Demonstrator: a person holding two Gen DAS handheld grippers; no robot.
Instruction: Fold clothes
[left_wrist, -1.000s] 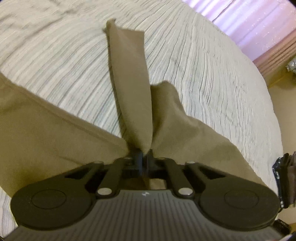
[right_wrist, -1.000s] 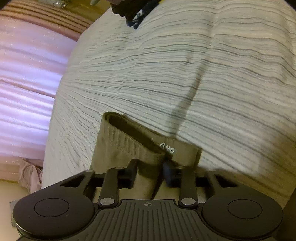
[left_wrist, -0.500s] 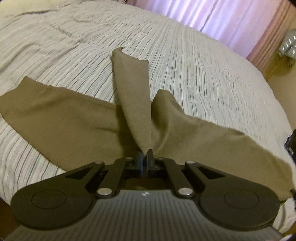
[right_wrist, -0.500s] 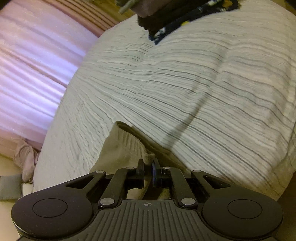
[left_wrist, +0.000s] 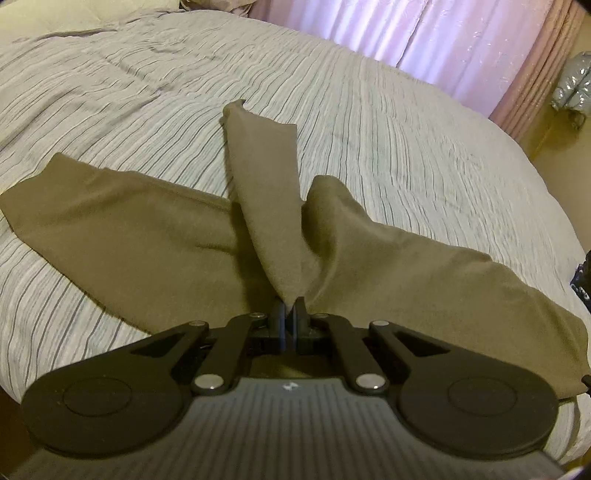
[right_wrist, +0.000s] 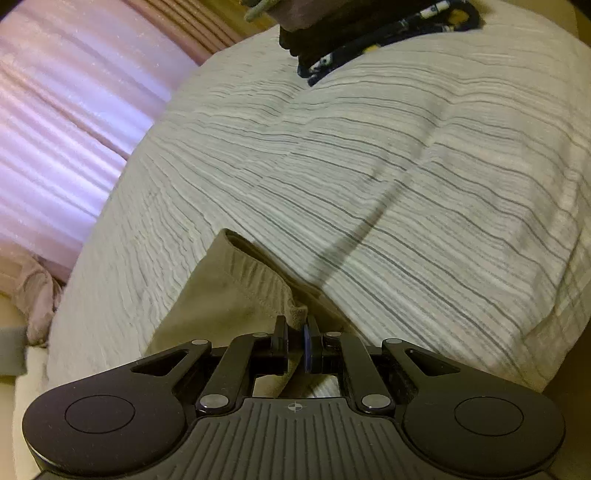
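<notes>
Olive-brown trousers (left_wrist: 147, 236) lie spread on a striped bed cover (left_wrist: 369, 129). In the left wrist view my left gripper (left_wrist: 290, 308) is shut on a pinched fold of the trousers, with one leg rising away from the jaws and cloth spreading left and right. In the right wrist view my right gripper (right_wrist: 295, 325) is shut on the elastic waistband (right_wrist: 258, 273) of the same trousers, held at the near edge of the bed cover (right_wrist: 406, 166).
A pile of dark clothes (right_wrist: 369, 33) lies at the far end of the bed. Pink curtains (left_wrist: 424, 40) hang behind the bed and also show in the right wrist view (right_wrist: 66, 92). A pink cloth (right_wrist: 33, 291) lies on the floor.
My right gripper has closed on the waistband. My left gripper has pulled back with the fold, so more of the spread trousers and bed show.
</notes>
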